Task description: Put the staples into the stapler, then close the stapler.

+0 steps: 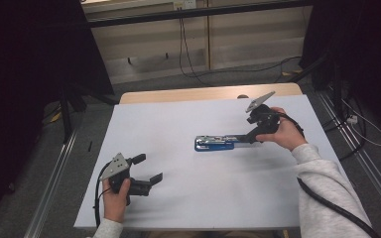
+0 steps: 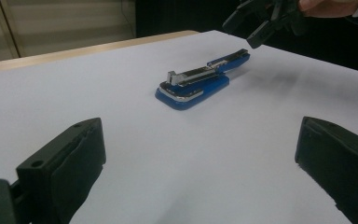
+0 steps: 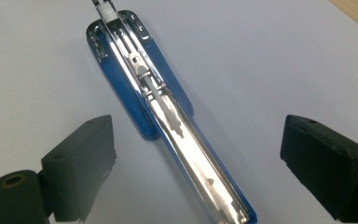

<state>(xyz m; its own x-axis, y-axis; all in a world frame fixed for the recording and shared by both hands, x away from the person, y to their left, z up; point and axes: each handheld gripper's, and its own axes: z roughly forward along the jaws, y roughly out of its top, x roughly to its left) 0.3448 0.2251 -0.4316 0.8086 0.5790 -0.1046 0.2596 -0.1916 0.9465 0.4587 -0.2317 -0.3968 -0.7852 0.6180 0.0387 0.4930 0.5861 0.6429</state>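
Observation:
A blue stapler [image 1: 216, 143] lies swung open flat in the middle of the white table [image 1: 203, 203], its metal staple channel facing up. In the right gripper view the stapler [image 3: 168, 107] runs between the jaws of my right gripper [image 3: 196, 135], which stands open, and neither jaw touches it. From the high view my right gripper [image 1: 244, 138] hovers at the stapler's right end. Near the front left my left gripper [image 1: 149, 168] is open and holds nothing. In the left gripper view the stapler [image 2: 193, 86] lies well ahead of the open left gripper [image 2: 200, 135], with the right gripper [image 2: 256, 23] above its far end.
A wooden strip [image 1: 178, 94] borders the table's far edge. Black cables [image 1: 188, 54] trail over the floor behind the table. Metal rails [image 1: 54, 183] run along both sides, and dark stands [image 1: 69, 104] are at the back left.

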